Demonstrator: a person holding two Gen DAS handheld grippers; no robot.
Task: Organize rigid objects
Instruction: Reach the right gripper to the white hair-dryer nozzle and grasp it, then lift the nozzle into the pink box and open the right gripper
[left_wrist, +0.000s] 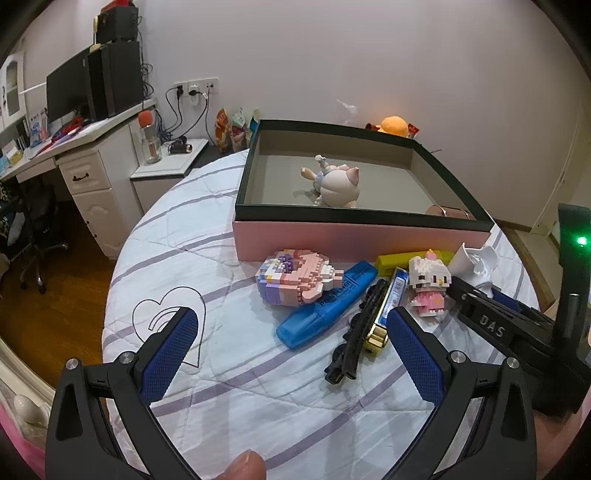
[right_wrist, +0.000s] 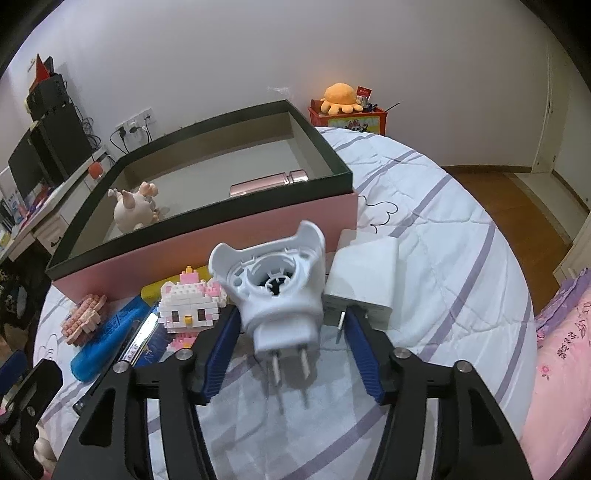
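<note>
While the left gripper is held wide apart over the striped quilt with nothing between its fingers, the right gripper is seen spread around a white plug-in device, whose two prongs point back toward the camera; whether the pads touch it cannot be told. Just behind it the pink box is found, with a pig figurine inside, and a brick-built cat, a blue highlighter and a white charger are laid in front.

Two brick figures (one box).
</note>
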